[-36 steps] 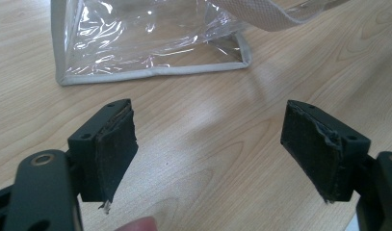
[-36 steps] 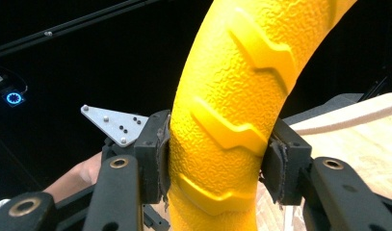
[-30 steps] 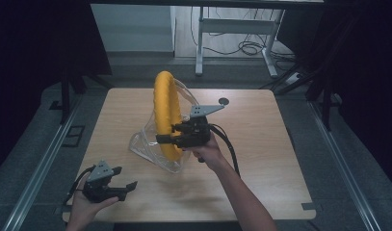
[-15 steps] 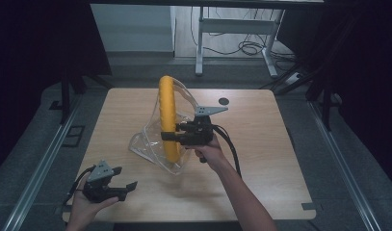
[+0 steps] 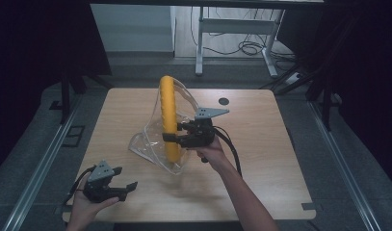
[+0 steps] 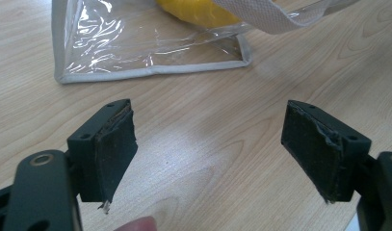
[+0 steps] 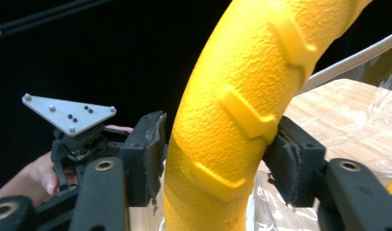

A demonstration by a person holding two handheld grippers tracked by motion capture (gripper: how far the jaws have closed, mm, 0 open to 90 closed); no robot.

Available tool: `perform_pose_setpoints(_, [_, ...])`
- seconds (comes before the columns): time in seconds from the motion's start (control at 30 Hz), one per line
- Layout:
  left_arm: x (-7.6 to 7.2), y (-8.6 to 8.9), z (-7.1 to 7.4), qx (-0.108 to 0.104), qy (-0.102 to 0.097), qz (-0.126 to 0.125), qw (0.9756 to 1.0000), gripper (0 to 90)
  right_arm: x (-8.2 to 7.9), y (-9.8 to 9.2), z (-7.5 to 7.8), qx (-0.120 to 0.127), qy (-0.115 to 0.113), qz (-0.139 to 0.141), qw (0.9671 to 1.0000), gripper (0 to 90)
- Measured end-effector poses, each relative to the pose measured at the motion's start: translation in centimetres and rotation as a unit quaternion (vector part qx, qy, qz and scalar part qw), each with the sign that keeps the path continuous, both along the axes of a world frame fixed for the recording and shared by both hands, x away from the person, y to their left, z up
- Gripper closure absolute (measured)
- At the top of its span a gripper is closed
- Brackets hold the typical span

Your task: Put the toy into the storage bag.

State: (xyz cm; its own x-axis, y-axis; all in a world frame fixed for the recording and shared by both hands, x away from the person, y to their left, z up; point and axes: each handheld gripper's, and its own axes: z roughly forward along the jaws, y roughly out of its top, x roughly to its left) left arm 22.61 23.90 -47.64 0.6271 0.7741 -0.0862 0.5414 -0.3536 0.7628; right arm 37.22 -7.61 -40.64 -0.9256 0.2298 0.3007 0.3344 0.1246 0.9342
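Note:
A yellow ribbed ring (image 5: 166, 113) stands upright at the table's middle, its lower part inside a clear plastic bag (image 5: 144, 143) with grey trim. My right gripper (image 5: 173, 138) is shut on the ring's lower right side. In the right gripper view the pads press both flanks of the ring (image 7: 232, 120). My left gripper (image 5: 128, 188) rests open near the front left corner, held in a hand. Its own view shows the jaws wide apart over bare wood, with the bag (image 6: 136, 43) just beyond them. The left gripper (image 7: 71, 120) also appears in the right gripper view.
A small black round spot (image 5: 224, 101) marks the wooden table (image 5: 275, 159) behind the right gripper. A cable (image 5: 232, 149) trails from that gripper along the forearm. Metal table legs and cords (image 5: 241, 45) lie on the floor beyond the far edge.
The right gripper has shifted slightly right with the ring, which now stands more edge-on and a little lower. The left gripper has stayed put.

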Motion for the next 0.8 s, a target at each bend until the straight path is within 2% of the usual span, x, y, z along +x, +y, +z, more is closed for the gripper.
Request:
perform_pose_setpoints(0.27, [0.0,0.0,0.0,0.000,0.000,0.000,1.0000,19.5,-0.7,-0.6,0.4,-0.007,-0.016,-0.018,0.9997,30.2])
perform_pose_setpoints(0.53, [0.0,0.0,0.0,-0.002,0.000,0.000,1.0000,19.5,-1.2,-1.6,0.3,-0.013,-0.020,-0.031,0.9993,29.3])
perform_pose_setpoints(0.8, [0.0,0.0,0.0,-0.004,0.000,0.000,1.0000,19.4,-2.1,-4.0,-0.1,-0.030,-0.039,-0.057,0.9972,30.2])
